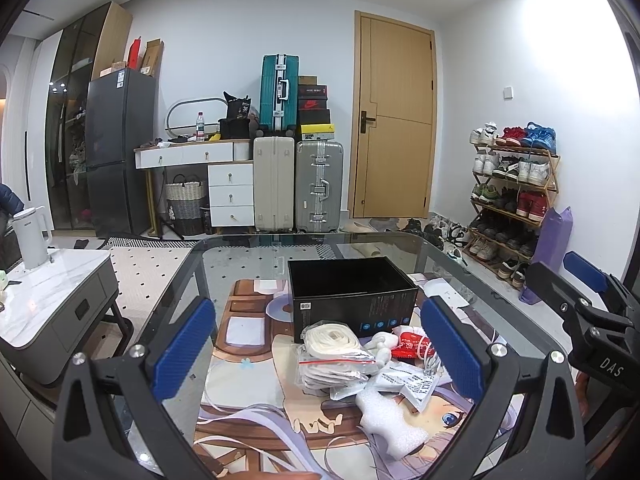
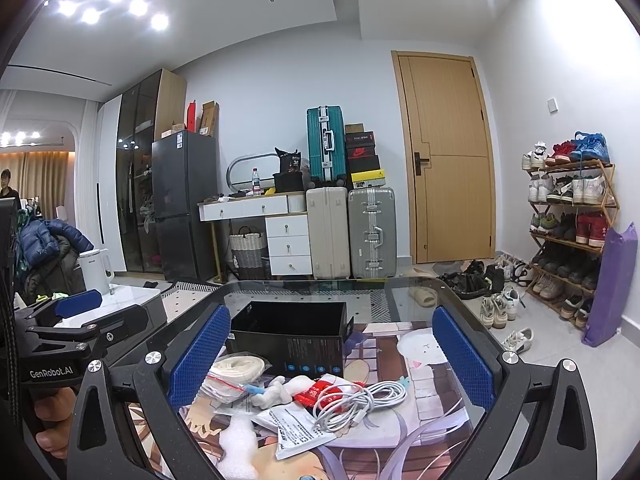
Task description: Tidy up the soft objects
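An open black box (image 1: 352,296) stands on the glass table; it also shows in the right wrist view (image 2: 290,338). In front of it lies a pile of soft items: a bagged coil of white rope (image 1: 330,340) (image 2: 236,368), a small white plush (image 1: 380,346) (image 2: 276,390), a red packet (image 1: 408,346) (image 2: 320,394), a white cable bundle (image 2: 360,398), a white printed pouch (image 1: 404,384) (image 2: 296,428) and white foam (image 1: 392,416) (image 2: 236,448). My left gripper (image 1: 320,354) is open and empty above the pile. My right gripper (image 2: 332,360) is open and empty too.
The glass table (image 1: 248,252) carries an anime-print mat (image 1: 248,360). A grey side table with a white kettle (image 1: 30,236) stands to the left. Suitcases (image 1: 298,184), a dresser, a fridge, a wooden door and a shoe rack (image 1: 512,200) line the back and right.
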